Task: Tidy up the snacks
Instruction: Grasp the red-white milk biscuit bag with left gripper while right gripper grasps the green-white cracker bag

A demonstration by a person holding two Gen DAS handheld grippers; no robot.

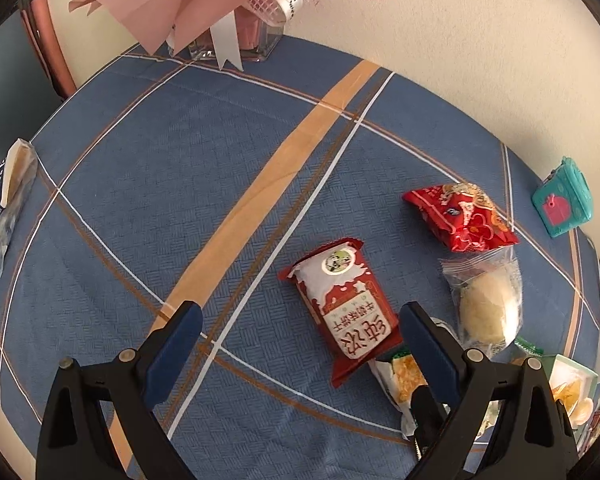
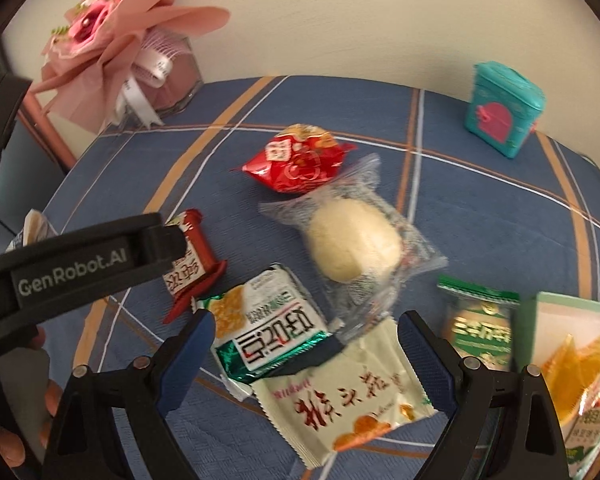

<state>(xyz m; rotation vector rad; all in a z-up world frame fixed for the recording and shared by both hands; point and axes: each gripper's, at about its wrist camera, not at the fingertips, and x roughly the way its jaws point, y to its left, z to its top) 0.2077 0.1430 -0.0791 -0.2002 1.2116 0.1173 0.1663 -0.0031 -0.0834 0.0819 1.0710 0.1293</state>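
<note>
Blue plaid tablecloth is seen under scattered snacks, w/ a cream wall behind. Left gripper is held wide open above the cloth, nothing between its blue pads; the red-and-white biscuit pack lies just ahead, by the right-hand pad. Right gripper is likewise spread wide, w/ a cream cracker pack and a green-white pack lying between the fingers; contact can't be told. Clear-wrapped bun and red foil pack are seen beyond, touching. Small green pack is blurred, text unreadable. Green-rimmed box at the right is cut off by the frame edge. Teal tin stands near the wall; pink bouquet at the far left corner. Blue-white bag is cropped at the left wrist view's left edge.
</note>
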